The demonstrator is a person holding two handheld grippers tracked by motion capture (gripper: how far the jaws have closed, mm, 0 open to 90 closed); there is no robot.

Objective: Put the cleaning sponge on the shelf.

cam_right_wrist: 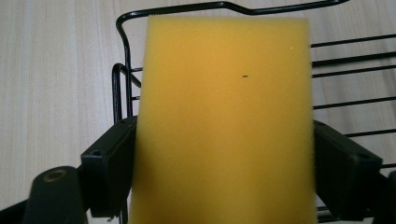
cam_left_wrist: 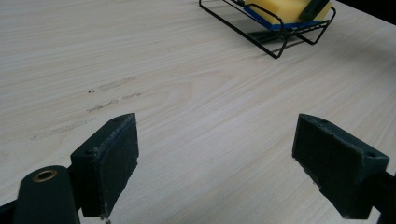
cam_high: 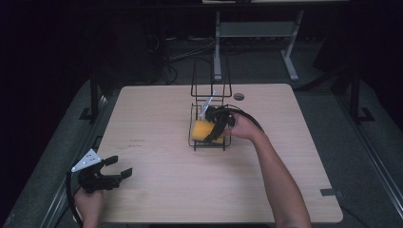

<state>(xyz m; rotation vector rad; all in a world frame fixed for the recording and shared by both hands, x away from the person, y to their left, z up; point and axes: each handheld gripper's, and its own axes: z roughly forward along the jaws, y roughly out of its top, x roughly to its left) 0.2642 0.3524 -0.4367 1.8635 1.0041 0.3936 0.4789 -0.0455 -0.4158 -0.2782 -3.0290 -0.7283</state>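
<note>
Surface (cam_high: 157, 190): pale wood-grain laminate, rounded corners, a few faint scuff marks left of centre.

Wire rack (cam_high: 210, 90): thin black metal rod, a low tray section in front and a taller open frame behind, standing right of the surface's centre.

Sponge (cam_right_wrist: 224, 121): yellow rectangular foam block, fine porous texture, one tiny dark speck on its face. The left gripper view shows a blue layer under the yellow. It sits in the rack's low tray section.

Right claw (cam_high: 215, 127): clenched on the sponge, one black jaw pressed to each long side; forearm reaches forward across the surface to the rack.

Left claw (cam_high: 115, 172): released, jaws spread wide with bare surface between them, held low at the near left corner, pointing toward the rack. Jaw pads are flat, matte black, rough at the edges.

No legible writing.
</note>
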